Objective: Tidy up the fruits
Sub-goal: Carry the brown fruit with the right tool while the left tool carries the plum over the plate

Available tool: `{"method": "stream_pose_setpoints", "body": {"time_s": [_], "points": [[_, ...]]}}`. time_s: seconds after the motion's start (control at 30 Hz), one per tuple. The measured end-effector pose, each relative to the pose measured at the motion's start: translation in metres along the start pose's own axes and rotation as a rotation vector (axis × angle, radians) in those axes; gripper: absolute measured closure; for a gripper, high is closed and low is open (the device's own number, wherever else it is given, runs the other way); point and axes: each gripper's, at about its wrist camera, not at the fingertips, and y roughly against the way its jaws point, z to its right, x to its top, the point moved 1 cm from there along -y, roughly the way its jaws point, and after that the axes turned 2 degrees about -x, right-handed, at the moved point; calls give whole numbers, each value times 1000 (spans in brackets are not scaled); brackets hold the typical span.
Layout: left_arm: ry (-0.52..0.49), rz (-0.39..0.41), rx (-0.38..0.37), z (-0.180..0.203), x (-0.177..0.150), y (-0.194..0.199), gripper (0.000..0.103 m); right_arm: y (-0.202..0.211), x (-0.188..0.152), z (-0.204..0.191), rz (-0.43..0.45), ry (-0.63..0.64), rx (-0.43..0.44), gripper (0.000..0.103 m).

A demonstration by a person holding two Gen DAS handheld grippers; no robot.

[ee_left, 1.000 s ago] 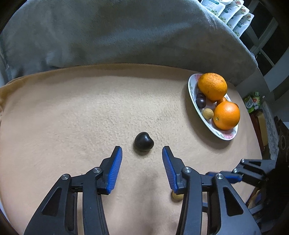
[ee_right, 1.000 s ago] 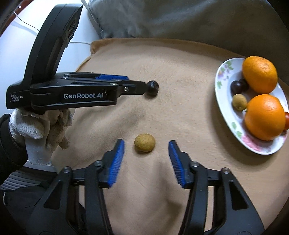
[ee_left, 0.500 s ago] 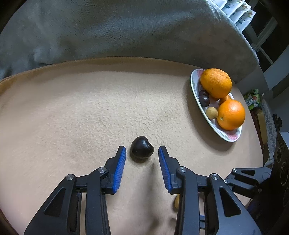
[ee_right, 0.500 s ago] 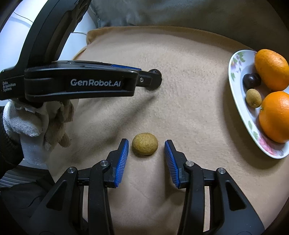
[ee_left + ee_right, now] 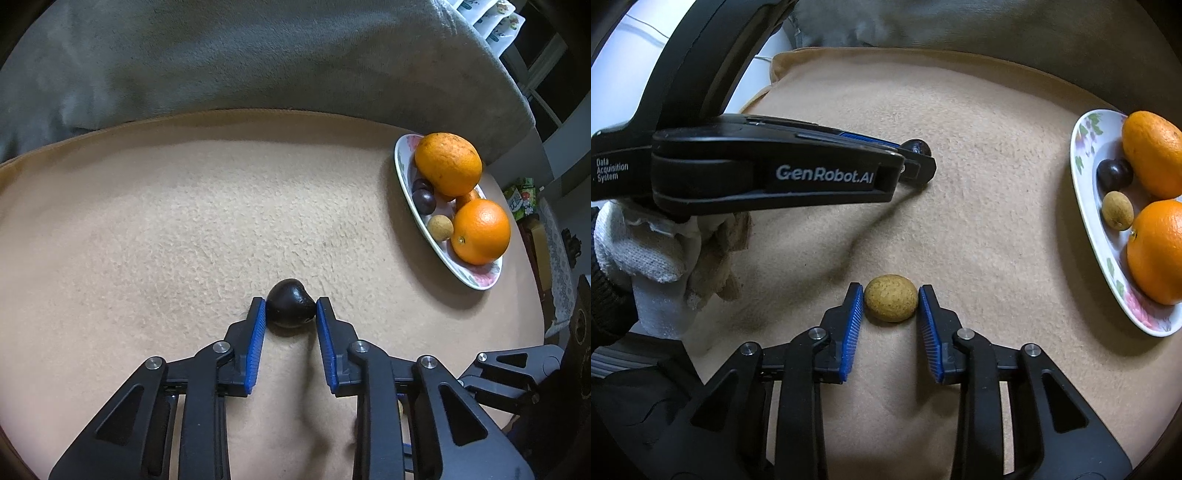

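Note:
A dark, heart-shaped fruit (image 5: 291, 303) lies on the tan blanket (image 5: 147, 229). My left gripper (image 5: 290, 308) is shut on it, both blue pads touching its sides. A small tan round fruit (image 5: 891, 297) lies on the blanket between the pads of my right gripper (image 5: 891, 300), which is shut on it. A floral plate (image 5: 406, 184) at the right holds two oranges (image 5: 447, 164), a dark fruit (image 5: 423, 201) and a tan fruit (image 5: 439, 228). The plate also shows in the right wrist view (image 5: 1084, 192).
A grey cushion (image 5: 258, 55) rises behind the blanket. In the right wrist view the left gripper's body (image 5: 768, 173) and a white-gloved hand (image 5: 653, 251) fill the left side. Packets (image 5: 491, 18) and clutter sit beyond the plate at the far right.
Both grippers moved forward and closed: the left one onto the dark fruit, the right one onto the tan fruit. Both fruits still rest on the blanket.

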Motion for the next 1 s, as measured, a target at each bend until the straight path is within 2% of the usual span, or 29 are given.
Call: {"method": "stream_pose_setpoints", "body": {"time_s": [0.43,1.0], "points": [[-10,31,-2,11,3,14,78,22,-3,1,33,-11,6,71],[-45,83,-14,50,25,37,78,75,-7,38,119,-72,-22,71]]}}
